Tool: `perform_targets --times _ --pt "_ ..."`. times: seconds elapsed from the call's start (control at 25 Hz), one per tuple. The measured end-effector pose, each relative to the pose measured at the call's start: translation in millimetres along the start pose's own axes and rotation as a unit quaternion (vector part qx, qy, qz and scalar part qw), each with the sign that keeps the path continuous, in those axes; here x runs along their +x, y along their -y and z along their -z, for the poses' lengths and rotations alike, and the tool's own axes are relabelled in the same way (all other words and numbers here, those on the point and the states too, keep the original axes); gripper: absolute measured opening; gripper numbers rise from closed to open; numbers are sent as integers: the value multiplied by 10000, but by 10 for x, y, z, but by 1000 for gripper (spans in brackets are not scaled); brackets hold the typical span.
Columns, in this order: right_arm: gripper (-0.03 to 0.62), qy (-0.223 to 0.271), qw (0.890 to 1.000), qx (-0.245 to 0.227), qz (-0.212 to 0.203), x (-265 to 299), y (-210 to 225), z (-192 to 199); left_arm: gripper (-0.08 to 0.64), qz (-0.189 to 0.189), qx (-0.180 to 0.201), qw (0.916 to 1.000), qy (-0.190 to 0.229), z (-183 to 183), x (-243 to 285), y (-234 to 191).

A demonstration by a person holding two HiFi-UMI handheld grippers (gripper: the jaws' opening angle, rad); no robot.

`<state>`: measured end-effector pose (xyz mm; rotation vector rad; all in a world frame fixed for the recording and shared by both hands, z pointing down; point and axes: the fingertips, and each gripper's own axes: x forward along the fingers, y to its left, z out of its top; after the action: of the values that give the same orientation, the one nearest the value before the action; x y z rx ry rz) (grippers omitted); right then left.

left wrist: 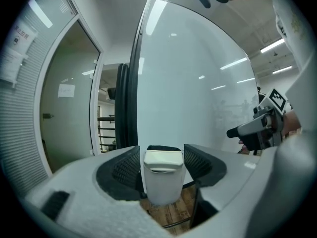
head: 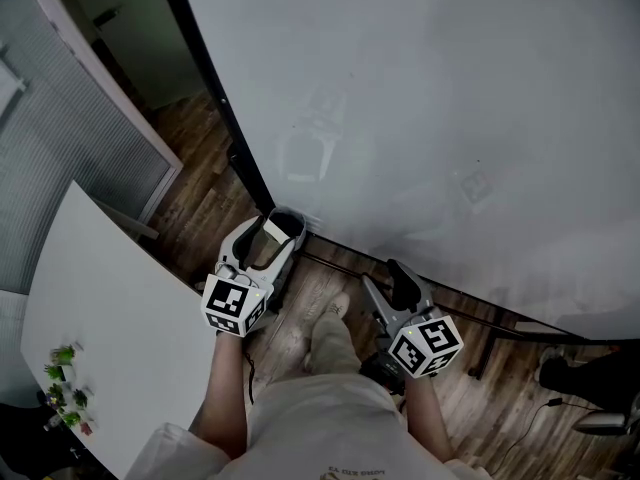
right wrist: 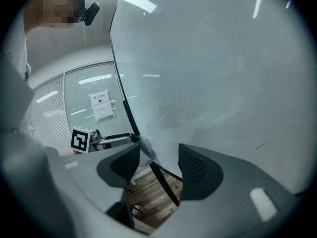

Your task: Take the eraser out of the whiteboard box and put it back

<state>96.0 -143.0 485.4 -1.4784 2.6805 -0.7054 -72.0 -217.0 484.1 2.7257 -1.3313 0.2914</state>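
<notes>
A white eraser (head: 272, 230) sits upright between the dark ribbed pads of my left gripper (head: 283, 218), close to the lower left corner of the whiteboard (head: 430, 98). In the left gripper view the eraser (left wrist: 162, 182) fills the gap between both pads (left wrist: 126, 167), so that gripper (left wrist: 162, 157) is shut on it. My right gripper (head: 400, 273) hovers to the right, near the board's bottom edge. Its jaws (right wrist: 158, 157) stand open with only the floor and the board's frame behind them. I cannot make out the whiteboard box in any view.
The whiteboard's black frame (head: 215, 88) runs diagonally down to a stand foot (head: 500, 328) on the wooden floor. A white table (head: 100, 318) with a small plant (head: 65, 383) stands at the left. A glass partition with blinds (head: 60, 148) lies beyond it.
</notes>
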Motion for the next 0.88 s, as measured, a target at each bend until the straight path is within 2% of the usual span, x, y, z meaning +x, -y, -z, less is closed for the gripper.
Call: perform_targets --times 0.28,0.56,0.72,0.88 --pt "242 86 9996 -264 -17 -102 -119 -91 275 51 -124 9994 323 -236 -179 181" --pt "241 171 9983 -558 -13 -178 -245 -140 249 217 -30 9986 484 -382 -307 517" --pt "217 258 9975 -662 61 -273 -325 -174 217 76 -98 9979 635 -485 -449 590" --pt "161 329 9967 -705 208 -382 -353 -191 158 -135 -136 9976 662 -485 -613 596"
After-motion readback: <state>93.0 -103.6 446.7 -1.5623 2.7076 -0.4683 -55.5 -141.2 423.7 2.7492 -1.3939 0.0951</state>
